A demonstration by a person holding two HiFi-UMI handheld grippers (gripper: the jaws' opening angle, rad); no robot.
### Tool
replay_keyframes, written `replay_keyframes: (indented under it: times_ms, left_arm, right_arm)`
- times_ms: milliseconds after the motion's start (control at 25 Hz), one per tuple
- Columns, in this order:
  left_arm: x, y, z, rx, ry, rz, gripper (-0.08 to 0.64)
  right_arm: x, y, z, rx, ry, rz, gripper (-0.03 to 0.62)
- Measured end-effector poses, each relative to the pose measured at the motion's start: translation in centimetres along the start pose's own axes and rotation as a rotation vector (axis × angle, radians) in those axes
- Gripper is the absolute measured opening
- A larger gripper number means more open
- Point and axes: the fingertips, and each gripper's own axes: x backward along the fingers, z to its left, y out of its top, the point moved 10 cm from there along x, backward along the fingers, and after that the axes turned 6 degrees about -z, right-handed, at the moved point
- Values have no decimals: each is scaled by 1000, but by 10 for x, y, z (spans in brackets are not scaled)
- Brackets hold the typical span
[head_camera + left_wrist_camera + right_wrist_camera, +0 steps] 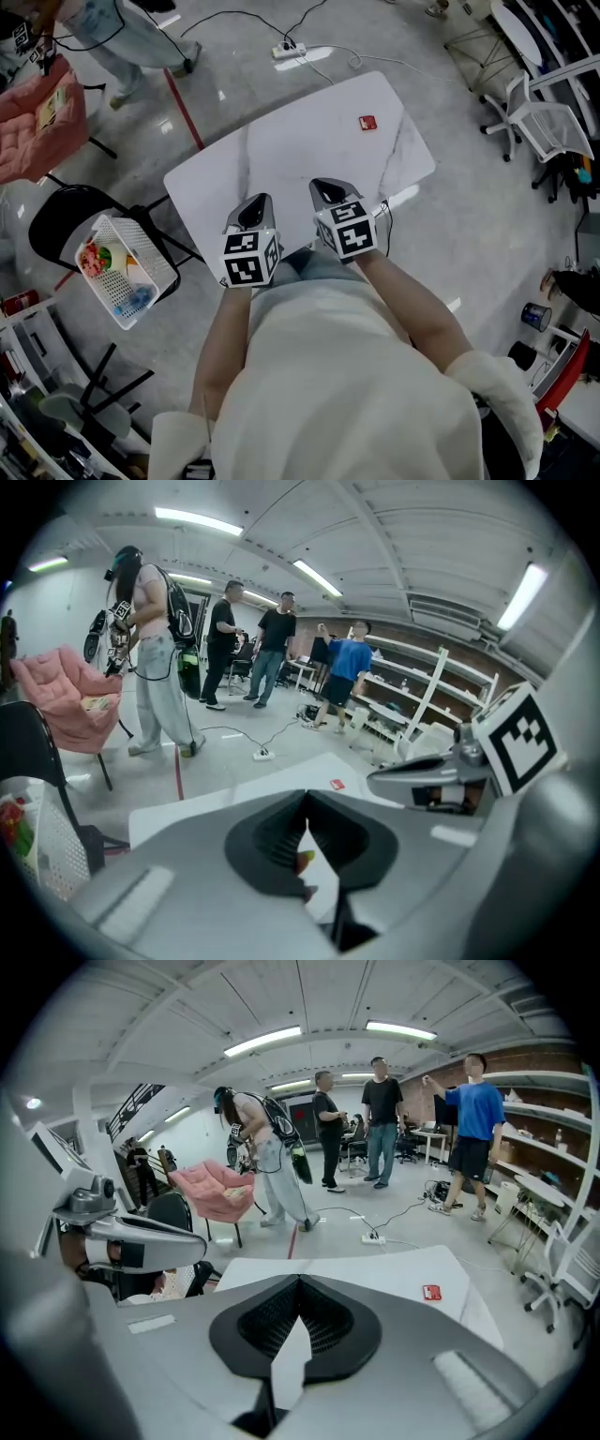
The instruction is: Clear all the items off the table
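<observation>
A small red item is seen on the counter, far right, well apart from the left gripper and right gripper. Both are pressed together at the near edge. Seemingly flat, the item could be nudged over the counter's edge if approached too low.

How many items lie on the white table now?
1. A small red packet lies on the white table, near its far edge, toward the right. The near edge is partly covered from above, so something small could be hidden there.
</observation>
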Motion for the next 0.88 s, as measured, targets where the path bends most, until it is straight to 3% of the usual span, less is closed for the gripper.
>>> replay_keyframes:
  times_ms: [560,880]
  left_arm:
    - [-2,5,27,-62,-125,56,9]
    - [-5,8,37,-78,-140,58,9]
  right_arm:
    - [-9,-1,18,-110,-131,0,-2]
    - [-10,-1,14,-137,-178,-10,-2]
